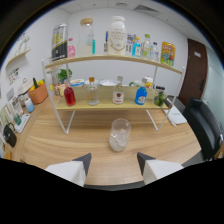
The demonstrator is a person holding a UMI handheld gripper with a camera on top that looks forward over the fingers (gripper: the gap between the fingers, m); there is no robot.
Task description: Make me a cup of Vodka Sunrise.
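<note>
On the wooden table (pixel 65 145), just in front of the white shelf (pixel 107 82), stands a clear glass (pixel 120 134). It looks like it has something pale or icy at the bottom, but that is hard to tell.

Bottles sit in a row on the low board of the shelf, behind the glass. A bottle with red drink (pixel 69 95) is off to one end. Next comes a clear bottle with a brown top (pixel 92 91). Then comes a clear bottle with a red label (pixel 118 92). A blue bottle (pixel 141 94) is farther along, and a dark green one (pixel 159 97) is at the far end. On the top board are big jars, and one large white jar (pixel 117 35) stands in the middle.

The gripper (pixel 114 161) is held low and level, pointing at the shelf. Its two fingers are wide apart and hold nothing. The glass is just ahead of them, lined up with the gap, and not touching either one.

The labels on the bottles are too small to read. The hand that holds the gripper is hidden.
</note>
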